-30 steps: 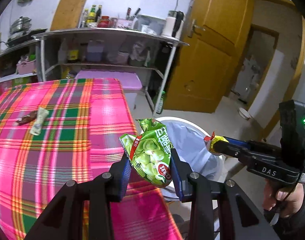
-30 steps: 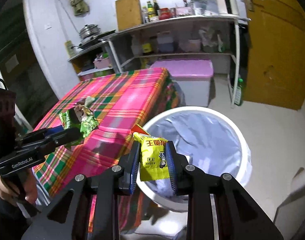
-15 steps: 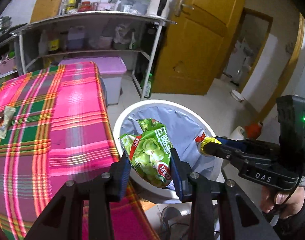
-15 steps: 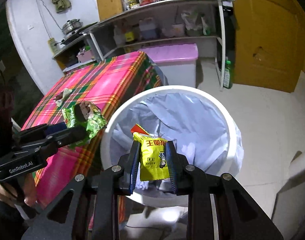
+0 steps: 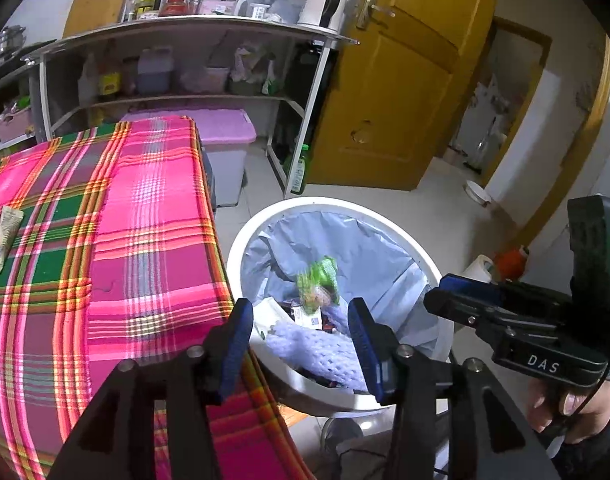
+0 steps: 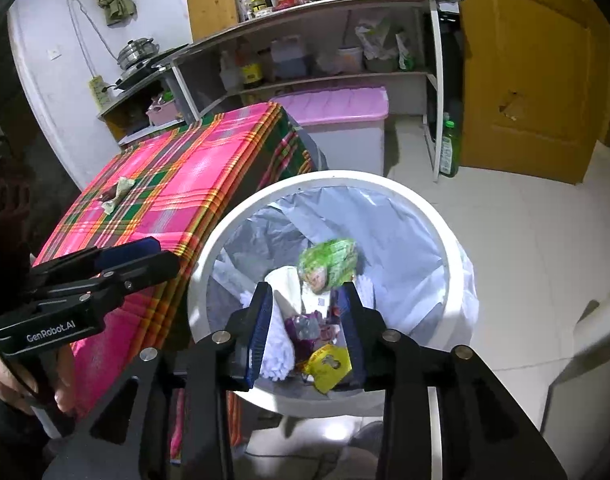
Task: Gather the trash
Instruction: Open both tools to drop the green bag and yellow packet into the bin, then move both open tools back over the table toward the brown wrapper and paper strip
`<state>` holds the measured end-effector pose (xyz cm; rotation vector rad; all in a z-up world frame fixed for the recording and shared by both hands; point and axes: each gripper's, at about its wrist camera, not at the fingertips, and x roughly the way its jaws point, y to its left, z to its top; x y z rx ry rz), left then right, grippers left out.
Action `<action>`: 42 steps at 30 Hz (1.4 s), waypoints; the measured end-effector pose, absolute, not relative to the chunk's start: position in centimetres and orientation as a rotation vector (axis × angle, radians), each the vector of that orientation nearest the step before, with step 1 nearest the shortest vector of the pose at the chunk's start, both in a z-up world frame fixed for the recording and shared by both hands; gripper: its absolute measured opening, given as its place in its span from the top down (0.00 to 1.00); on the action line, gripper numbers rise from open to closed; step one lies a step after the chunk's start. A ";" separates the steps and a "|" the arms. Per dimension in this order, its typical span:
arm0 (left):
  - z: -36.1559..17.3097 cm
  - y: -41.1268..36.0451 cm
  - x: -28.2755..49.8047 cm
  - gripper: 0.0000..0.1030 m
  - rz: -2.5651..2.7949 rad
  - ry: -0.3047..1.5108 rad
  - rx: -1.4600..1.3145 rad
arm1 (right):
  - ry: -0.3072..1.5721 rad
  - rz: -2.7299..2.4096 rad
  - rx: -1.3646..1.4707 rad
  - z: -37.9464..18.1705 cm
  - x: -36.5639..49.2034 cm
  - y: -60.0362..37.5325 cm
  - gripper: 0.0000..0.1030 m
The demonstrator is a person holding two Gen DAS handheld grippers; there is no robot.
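Note:
A white trash bin [image 5: 405, 236] with a grey liner stands on the floor beside the table; it also shows in the right wrist view [image 6: 441, 232]. A green snack bag [image 5: 319, 286] is falling, blurred, inside it, as the right wrist view [image 6: 331, 262] also shows. A yellow snack packet [image 6: 331, 366] lies among the trash in the bin. My left gripper [image 5: 301, 344] is open and empty over the bin's near rim. My right gripper [image 6: 305, 336] is open and empty above the bin. A pale wrapper [image 5: 5, 240] and a dark scrap lie on the table.
The table has a pink plaid cloth [image 5: 125, 240]. A pink-lidded storage box [image 5: 221, 136] and a metal shelf [image 5: 185, 36] with bottles stand behind. A green bottle [image 5: 299, 168] stands by the yellow door [image 5: 405, 92]. A white object [image 6: 593, 344] sits at the right.
Both grippers opened over the bin. The green bag left my left gripper and is dropping in. The yellow packet left my right gripper and now lies in the bin.

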<state>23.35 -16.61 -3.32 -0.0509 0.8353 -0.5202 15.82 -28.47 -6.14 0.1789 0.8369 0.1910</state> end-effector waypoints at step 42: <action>2.8 3.6 17.7 0.52 -0.173 0.643 -0.134 | 0.697 0.471 0.035 1.5 18.7 -13.0 0.57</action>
